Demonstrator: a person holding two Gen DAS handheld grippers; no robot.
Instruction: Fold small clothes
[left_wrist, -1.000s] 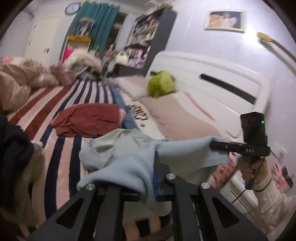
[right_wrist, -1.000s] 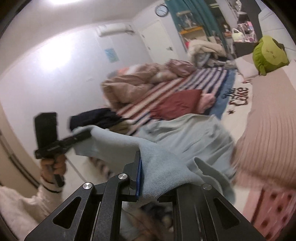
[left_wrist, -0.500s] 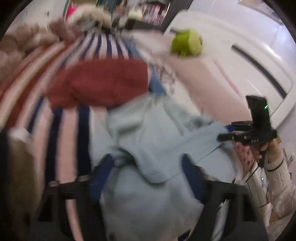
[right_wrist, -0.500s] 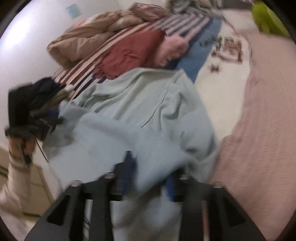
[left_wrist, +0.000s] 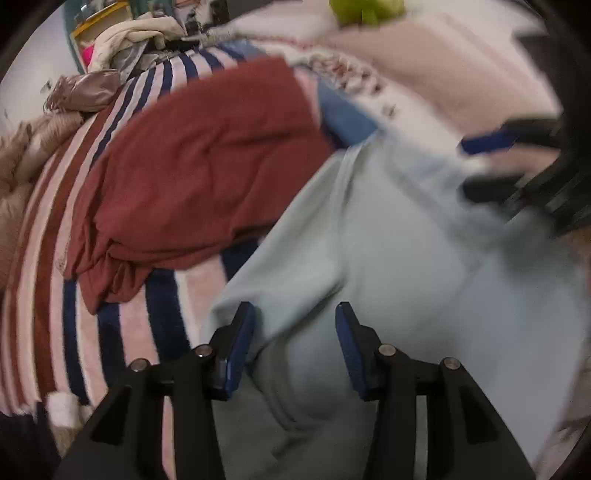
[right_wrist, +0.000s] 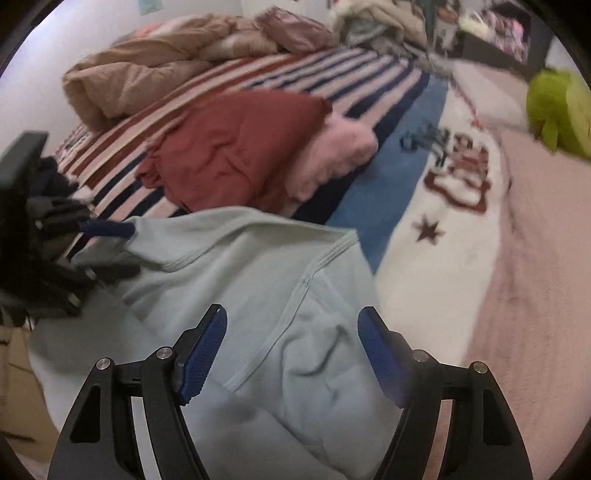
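Observation:
A pale blue garment (left_wrist: 388, 258) lies spread on the bed, also seen in the right wrist view (right_wrist: 258, 295). My left gripper (left_wrist: 295, 325) is open just above its near left edge, holding nothing. My right gripper (right_wrist: 291, 332) is open over the garment's near right part, holding nothing. The right gripper also shows blurred at the right of the left wrist view (left_wrist: 517, 166). The left gripper shows blurred at the left of the right wrist view (right_wrist: 74, 251).
A folded dark red garment (left_wrist: 199, 166) lies on the striped blanket (left_wrist: 48, 258) beyond the blue one, with a pink piece (right_wrist: 332, 155) beside it. A tan duvet (right_wrist: 147, 74) is piled at the far left. A green plush toy (right_wrist: 557, 110) sits at the right.
Both grippers held the pale blue garment up a second ago. They have lowered it onto the bed, let go and opened.

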